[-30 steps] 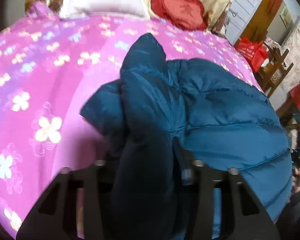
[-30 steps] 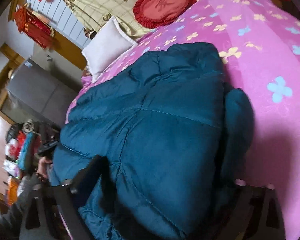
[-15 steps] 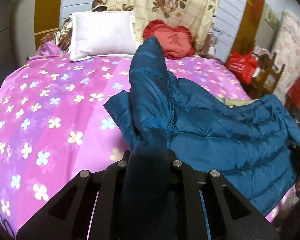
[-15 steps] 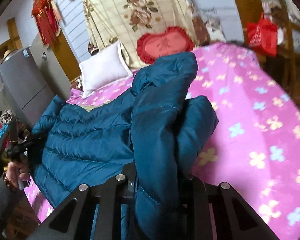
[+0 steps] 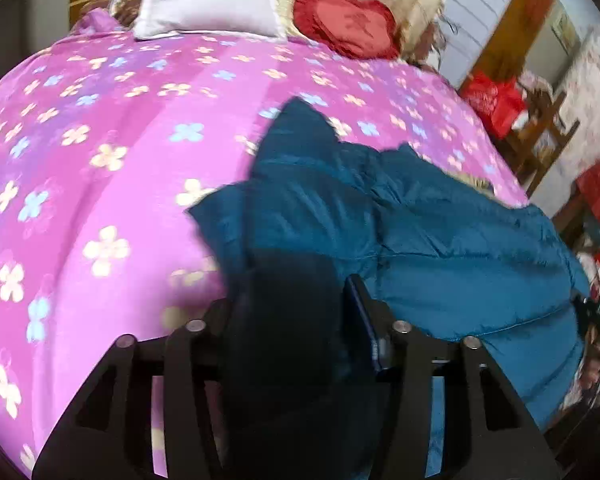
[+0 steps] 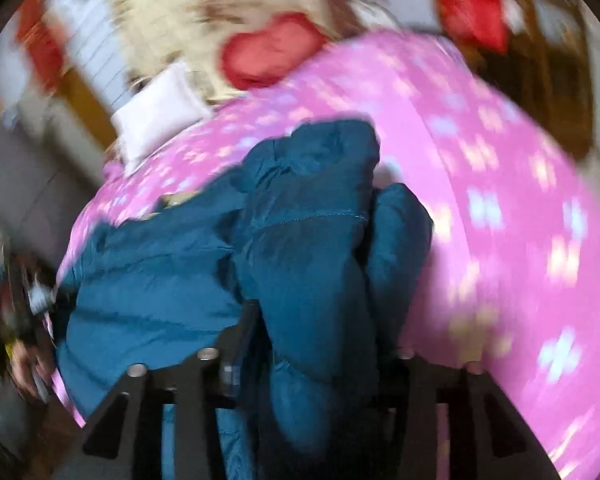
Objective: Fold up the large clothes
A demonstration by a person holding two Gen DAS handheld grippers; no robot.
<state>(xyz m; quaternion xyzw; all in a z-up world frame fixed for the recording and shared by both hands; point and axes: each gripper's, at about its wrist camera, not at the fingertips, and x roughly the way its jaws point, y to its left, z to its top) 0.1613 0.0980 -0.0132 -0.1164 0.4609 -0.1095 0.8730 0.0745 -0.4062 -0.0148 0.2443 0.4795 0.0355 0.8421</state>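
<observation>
A teal quilted down jacket (image 5: 440,236) lies on the pink flowered bedspread (image 5: 112,128). My left gripper (image 5: 296,320) is shut on a thick fold of the jacket, which bulges between its jaws and hides the fingertips. In the right wrist view the same jacket (image 6: 160,272) spreads to the left, and my right gripper (image 6: 320,344) is shut on another bunched fold of it. The right wrist view is blurred by motion.
A white pillow (image 5: 208,0) and a red heart cushion (image 5: 348,20) lie at the head of the bed. A wooden chair (image 5: 540,120) with a red bag (image 5: 492,100) stands to the right. A grey cabinet (image 6: 16,184) stands left of the bed.
Both grippers, still holding the jacket, have come back down toward the bed after lifting it. The held folds now hang lower over the bedspread, and the right view is smeared by fast motion.
</observation>
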